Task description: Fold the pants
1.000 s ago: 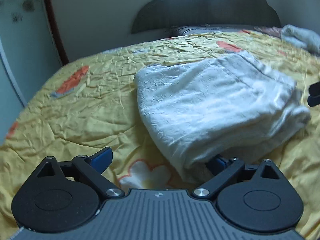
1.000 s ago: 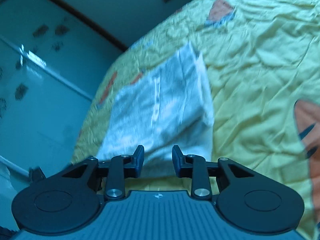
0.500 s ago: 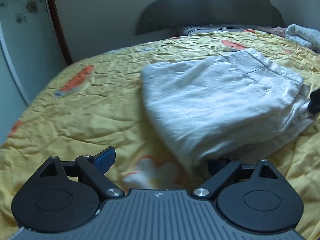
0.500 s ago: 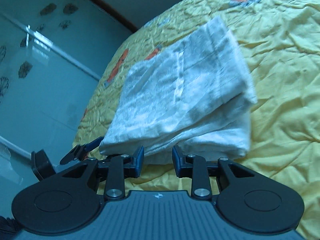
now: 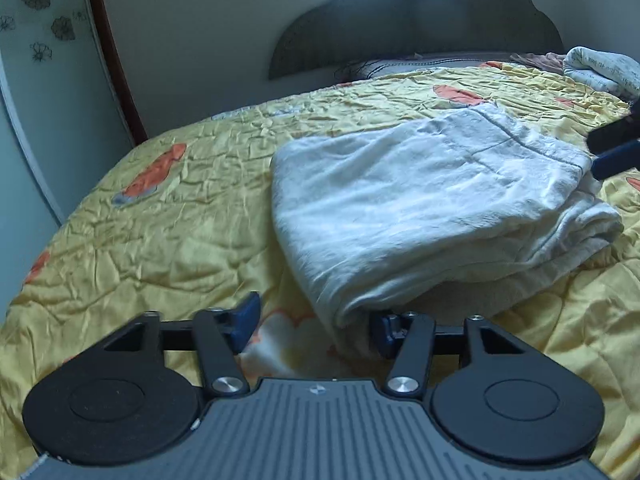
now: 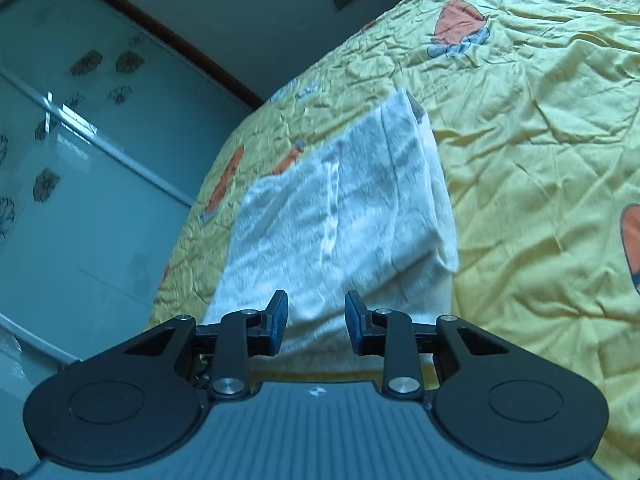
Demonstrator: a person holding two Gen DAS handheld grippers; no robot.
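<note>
White pants (image 5: 420, 200) lie folded in a thick stack on the yellow bedspread (image 5: 180, 240). My left gripper (image 5: 316, 322) is at the stack's near corner, and its jaws are closing. The corner hangs between them: the right finger is tucked against the cloth, while the left finger stands apart over bare bedspread. My right gripper (image 6: 316, 320) is at the other end of the pants (image 6: 340, 208). Its pads stand a narrow gap apart with white cloth showing in the gap, and nothing looks pinched. In the left wrist view the right gripper's tips (image 5: 612, 148) touch the stack's far right corner.
A dark headboard (image 5: 420, 12) and a pillow stand at the far end of the bed. A pale heap of clothing (image 5: 600, 68) lies at the far right. Frosted wardrobe doors (image 6: 80, 160) with flower prints run along the bed's left side, close to its edge.
The left gripper's jaws have narrowed, the left finger coming inward toward the pants' corner. In the left wrist view the right gripper's tips rose to the stack's far right corner.
</note>
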